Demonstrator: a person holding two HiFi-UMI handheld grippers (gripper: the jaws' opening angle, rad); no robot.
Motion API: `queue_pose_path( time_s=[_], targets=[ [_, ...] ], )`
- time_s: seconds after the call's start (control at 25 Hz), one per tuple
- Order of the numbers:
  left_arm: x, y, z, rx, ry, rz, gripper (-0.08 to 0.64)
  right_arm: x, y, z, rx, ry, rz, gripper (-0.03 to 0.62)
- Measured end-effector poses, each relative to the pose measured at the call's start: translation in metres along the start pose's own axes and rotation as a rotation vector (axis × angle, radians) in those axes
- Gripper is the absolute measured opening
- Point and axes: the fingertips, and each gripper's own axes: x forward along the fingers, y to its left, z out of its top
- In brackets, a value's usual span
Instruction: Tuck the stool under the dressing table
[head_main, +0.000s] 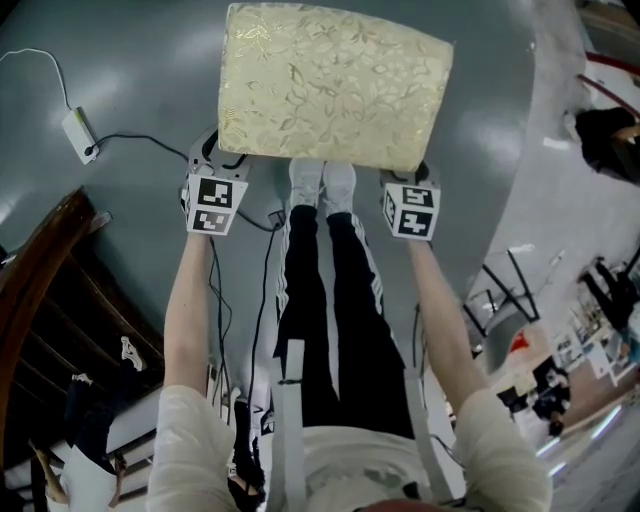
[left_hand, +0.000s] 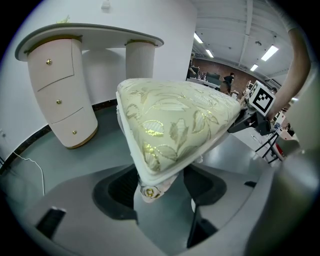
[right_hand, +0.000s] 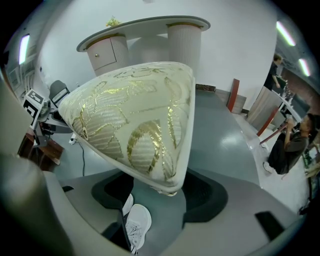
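Gold-leafed cream fabric covers the stool (head_main: 335, 85), which fills the top centre of the head view on the grey floor (head_main: 120, 60). The left tool (head_main: 225, 158) meets its lower-left corner and the right tool (head_main: 418, 172) its lower-right corner, with white shoes (head_main: 322, 185) between them.

In the left gripper view, the left tool (left_hand: 160, 187) is closed on the stool (left_hand: 175, 120): a cushion corner and a gold-studded leg top sit between the dark jaws. The dressing table (left_hand: 60, 95) stands at upper left, well apart, with its drawers (left_hand: 56, 102) shut.

In the right gripper view, the right tool (right_hand: 160, 192) grips the other near corner of the stool (right_hand: 135, 115). The dressing table (right_hand: 145, 25) shows along the top of the frame.
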Motion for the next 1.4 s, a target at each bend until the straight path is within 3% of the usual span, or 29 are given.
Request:
queue_pose_path(
  time_s=[0.36, 0.64, 1.0, 1.4],
  targets=[
    [0.000, -0.002, 0.001, -0.010, -0.022, 0.017, 0.285, 0.002, -0.004, 0.006, -0.019, -0.049, -0.011, 0.299],
    [0.004, 0.002, -0.002, 0.035, -0.071, 0.044, 0.284, 0.006, -0.001, 0.005, -0.033, -0.105, -0.039, 0.295],
    [-0.010, -0.003, -0.006, 0.010, 0.051, 0.050, 0.284, 0.003, 0.004, 0.002, -0.035, -0.053, 0.021, 0.293],
    [-0.004, -0.013, -0.012, -0.022, -0.077, 0.086, 0.282, 0.002, -0.010, 0.016, -0.121, -0.132, -0.008, 0.293]
  ],
)
